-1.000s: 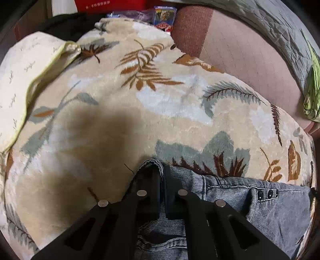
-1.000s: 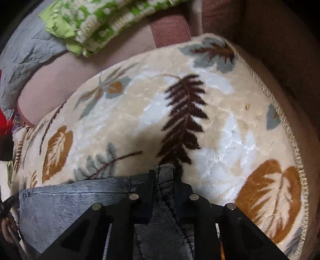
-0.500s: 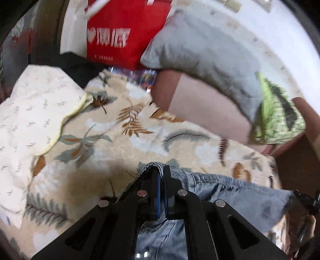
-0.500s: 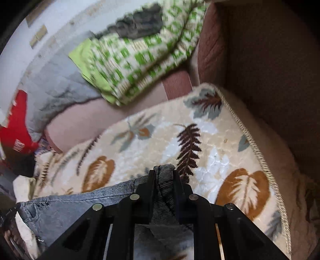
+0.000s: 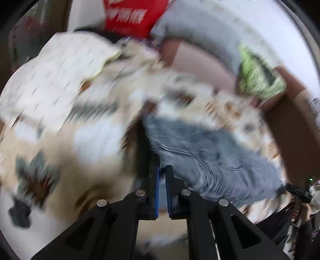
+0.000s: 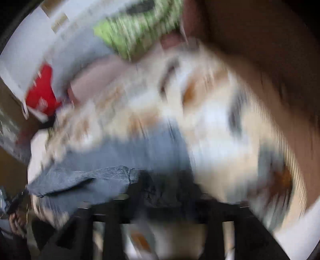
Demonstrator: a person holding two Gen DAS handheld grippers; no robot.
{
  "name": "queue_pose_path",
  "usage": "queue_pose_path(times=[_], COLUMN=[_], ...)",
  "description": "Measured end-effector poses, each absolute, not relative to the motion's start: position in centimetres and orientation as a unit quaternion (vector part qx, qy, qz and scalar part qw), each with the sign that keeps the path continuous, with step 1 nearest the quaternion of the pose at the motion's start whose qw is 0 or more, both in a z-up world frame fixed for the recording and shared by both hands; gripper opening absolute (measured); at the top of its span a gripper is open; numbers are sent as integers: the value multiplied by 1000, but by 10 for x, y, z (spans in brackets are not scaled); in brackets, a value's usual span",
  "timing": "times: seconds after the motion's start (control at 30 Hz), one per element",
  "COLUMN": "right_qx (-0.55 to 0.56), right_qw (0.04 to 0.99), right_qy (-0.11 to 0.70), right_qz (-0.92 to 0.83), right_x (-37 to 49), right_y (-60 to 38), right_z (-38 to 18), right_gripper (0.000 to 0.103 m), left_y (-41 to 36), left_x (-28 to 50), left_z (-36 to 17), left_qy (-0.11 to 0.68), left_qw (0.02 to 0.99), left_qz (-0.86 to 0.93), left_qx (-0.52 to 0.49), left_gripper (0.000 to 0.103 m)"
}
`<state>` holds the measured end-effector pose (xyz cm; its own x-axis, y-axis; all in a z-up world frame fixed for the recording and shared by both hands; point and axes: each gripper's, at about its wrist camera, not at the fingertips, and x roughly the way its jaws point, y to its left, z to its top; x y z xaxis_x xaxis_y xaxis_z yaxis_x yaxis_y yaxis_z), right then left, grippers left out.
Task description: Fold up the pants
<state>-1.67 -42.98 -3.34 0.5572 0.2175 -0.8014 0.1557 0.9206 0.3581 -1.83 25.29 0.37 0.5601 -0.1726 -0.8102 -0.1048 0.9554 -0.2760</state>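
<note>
The grey-blue denim pants (image 5: pixel 210 156) lie in a rumpled band across the leaf-patterned blanket (image 5: pixel 50 160). My left gripper (image 5: pixel 163 170) sits at their near left edge. Its jaws are starting to open, with only a narrow slit between the blue pads (image 5: pixel 157 186), and denim still seems pinched there. In the blurred right wrist view the pants (image 6: pixel 104 176) spread to the left. My right gripper (image 6: pixel 168 192) is opening wide, and dark cloth hangs loose between its smeared fingers.
A grey pillow (image 5: pixel 200 30), a green patterned cloth (image 5: pixel 258 80) and a red bag (image 5: pixel 130 16) lie at the back of the pink sofa (image 5: pixel 200 64). A cream quilt (image 5: pixel 50 80) covers the left. A hand (image 5: pixel 302 210) holds the other gripper at the right edge.
Both grippers have swept back fast, dragging the pants with them, and the views are now blurred. The right jaws, shut on the waistband before, have sprung wide. The left slit has widened slightly.
</note>
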Motion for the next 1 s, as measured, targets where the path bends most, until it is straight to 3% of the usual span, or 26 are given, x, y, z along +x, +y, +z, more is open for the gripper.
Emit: queue_pose_path(times=[0.13, 0.2, 0.27, 0.43, 0.47, 0.5, 0.53, 0.6, 0.63, 0.8, 0.9, 0.97, 1.0], right_qx=[231, 257, 286, 251, 245, 231, 210, 169, 150, 60, 39, 55, 67], right_qw=[860, 869, 868, 849, 836, 829, 819, 819, 826, 876, 867, 848, 857], right_qy=[455, 422, 407, 466, 491, 509, 534, 547, 542, 473, 492, 521, 503], right_qz=[0, 3, 12, -8, -12, -14, -22, -38, -41, -79, -72, -81, -87], right_x=[-52, -50, -30, 54, 73, 83, 91, 96, 97, 97, 116, 119, 111], right_y=[-445, -455, -461, -446, -443, -438, -432, -425, -421, -405, -398, -404, -406], right_z=[-35, -15, -1, -11, -24, -32, -41, -45, -39, 6, -27, -54, -49], right_gripper=[72, 74, 74, 74, 68, 47, 37, 19, 16, 16, 16, 21, 32], left_y=[261, 249, 224, 163, 156, 153, 152, 158, 164, 169, 163, 163, 165], left_x=[-21, -14, -4, 24, 28, 30, 33, 36, 34, 33, 34, 33, 33], left_z=[20, 35, 44, 13, 0, -12, -27, -46, -49, -52, -54, -52, -51], left_qy=[452, 433, 416, 435, 448, 459, 477, 490, 483, 477, 468, 467, 467], left_qw=[880, 891, 902, 897, 892, 886, 876, 867, 870, 874, 881, 881, 881], left_qz=[23, 25, 15, 9, 19, 26, 35, 41, 40, 40, 47, 50, 51], left_qx=[-143, -131, -116, -79, -65, -58, -56, -81, -96, -88, -59, -54, -57], left_gripper=[13, 26, 47, 47, 47, 47, 47, 48, 50, 57, 59, 63, 63])
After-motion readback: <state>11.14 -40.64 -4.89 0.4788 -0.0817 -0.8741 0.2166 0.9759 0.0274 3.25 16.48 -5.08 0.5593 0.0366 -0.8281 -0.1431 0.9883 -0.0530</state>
